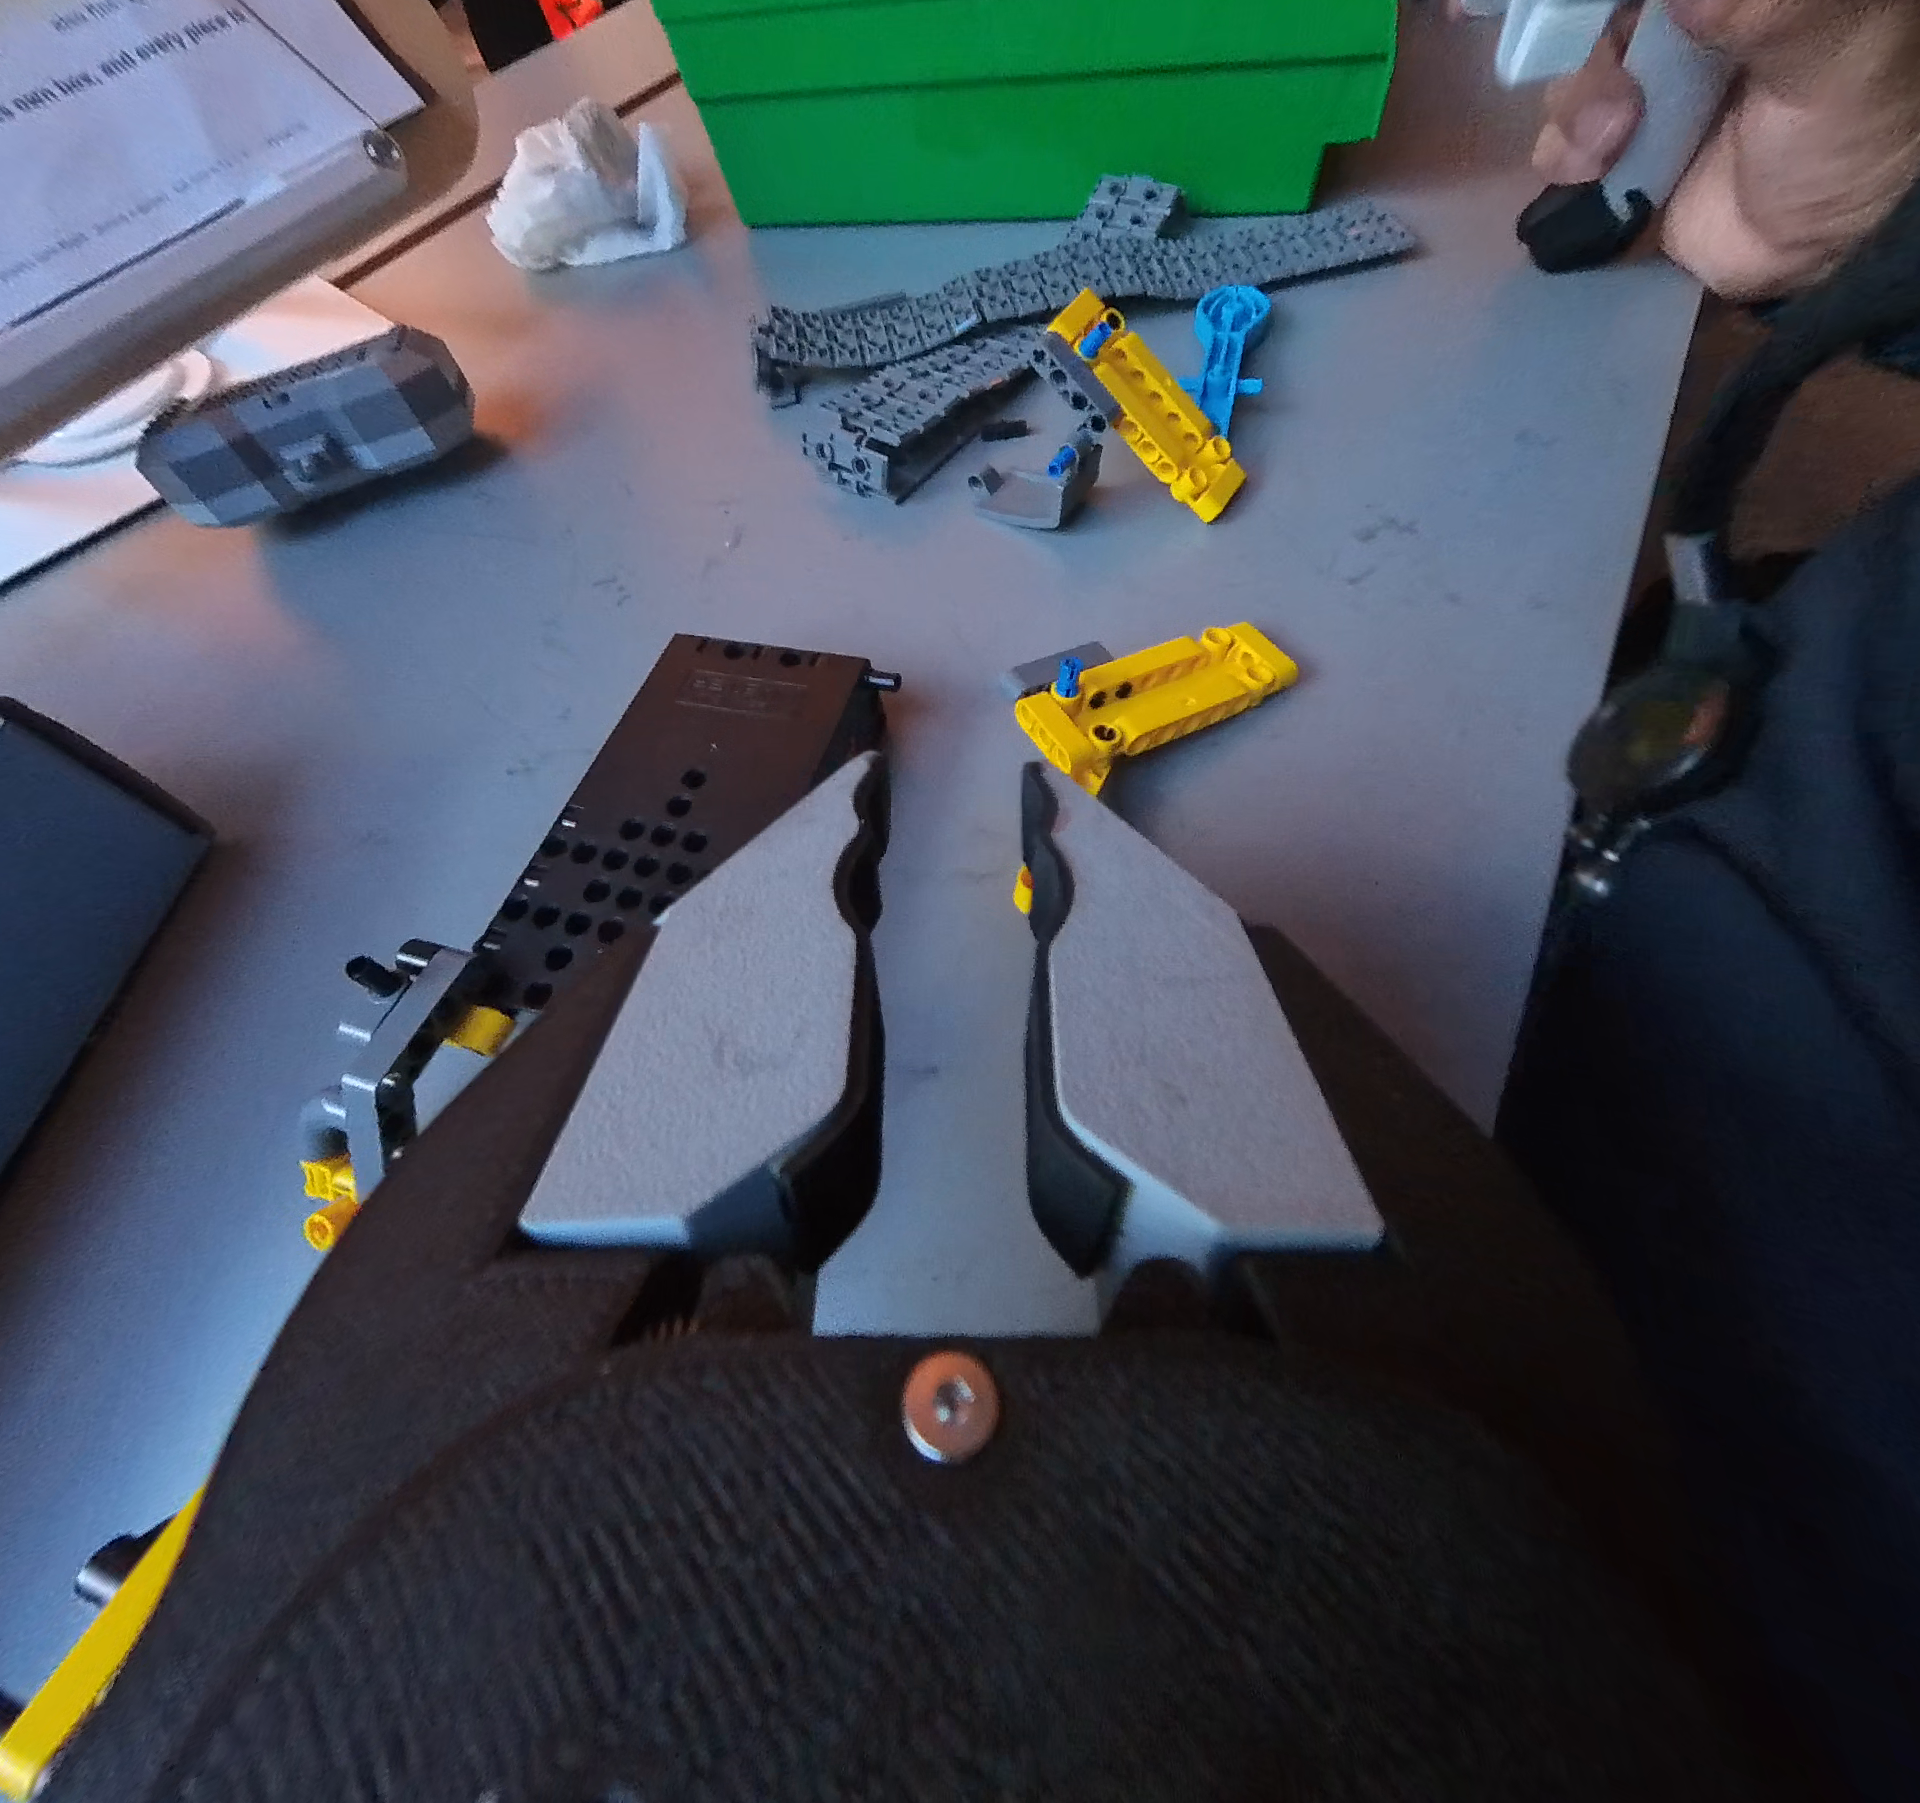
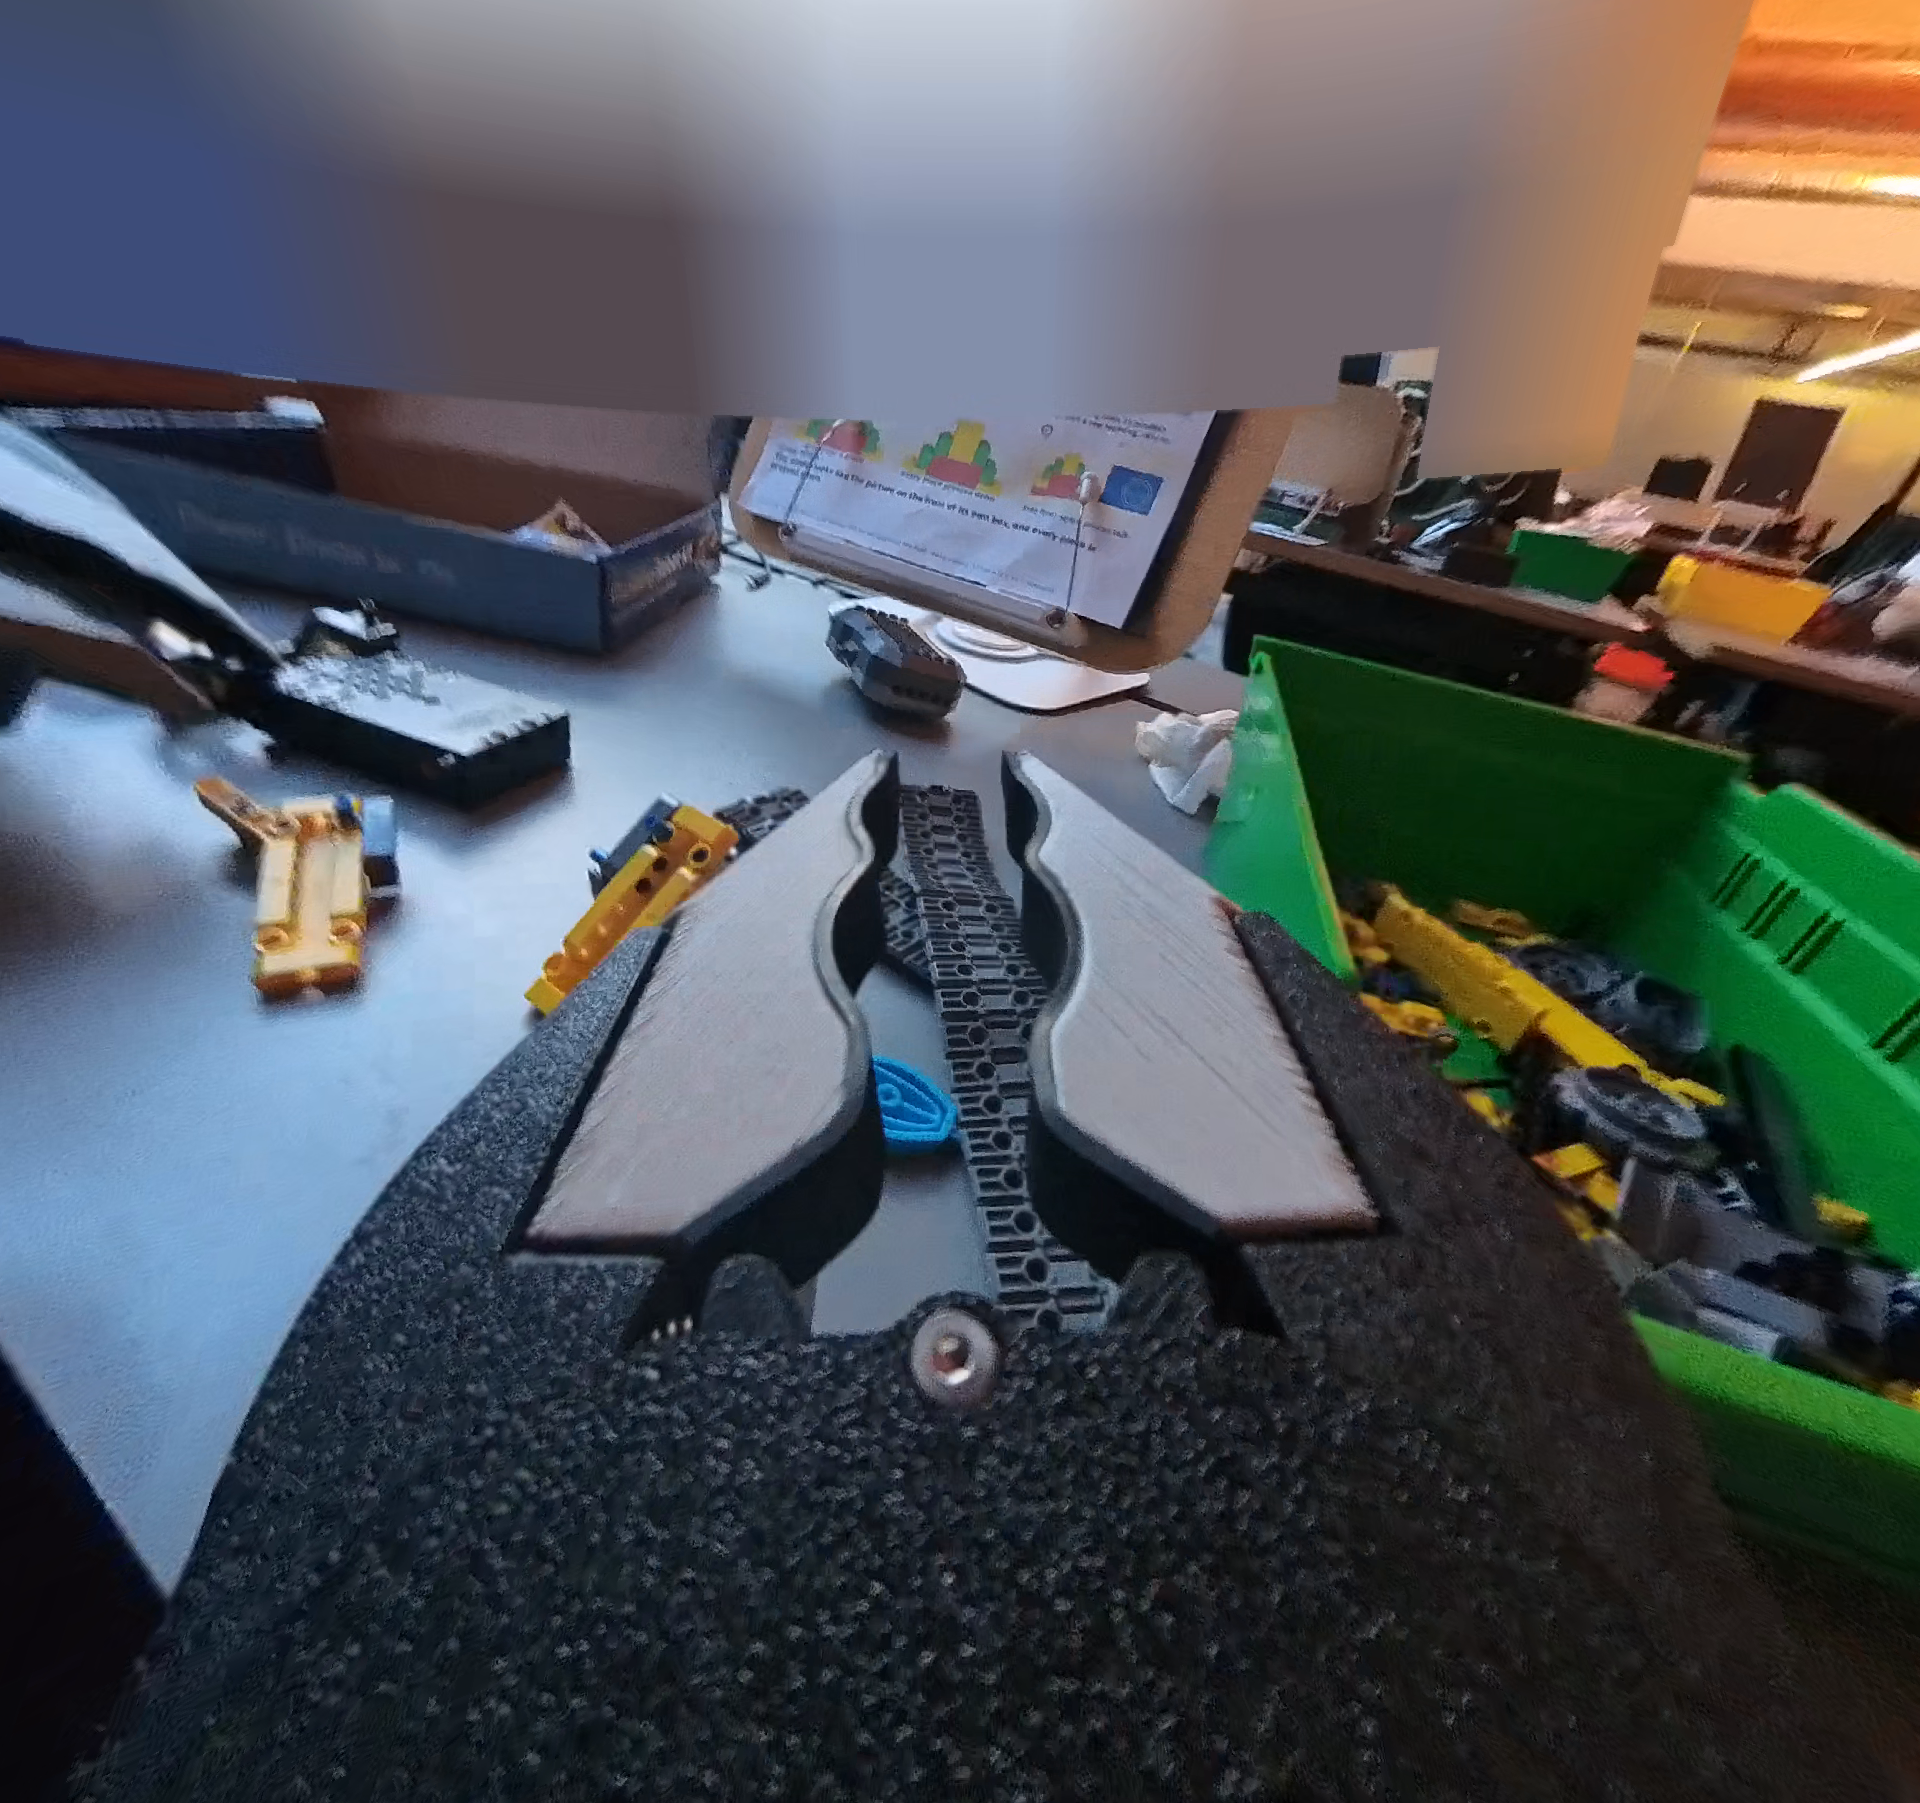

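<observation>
Left gripper (image 1: 954, 777), jaws apart and empty, hangs over the grey table (image 1: 623, 569) between a long black perforated brick block (image 1: 675, 818) and a yellow beam piece (image 1: 1153, 693). Right gripper (image 2: 948, 766), jaws apart, straddles a dark grey track strip (image 2: 982, 984) without gripping it; beside it stands a green plastic bin (image 2: 1455, 777) of parts.

Upper centre of the left wrist view: a green plastic bin (image 1: 1023, 70) on the grey table (image 1: 623, 569). Below it, grey toothed track strips (image 1: 1091, 283); a yellow perforated beam (image 1: 1148, 403); a blue plastic lever (image 1: 1226, 340). Upper left: crumpled white tissue (image 1: 566, 184), a framed printed sheet (image 1: 156, 91).
</observation>
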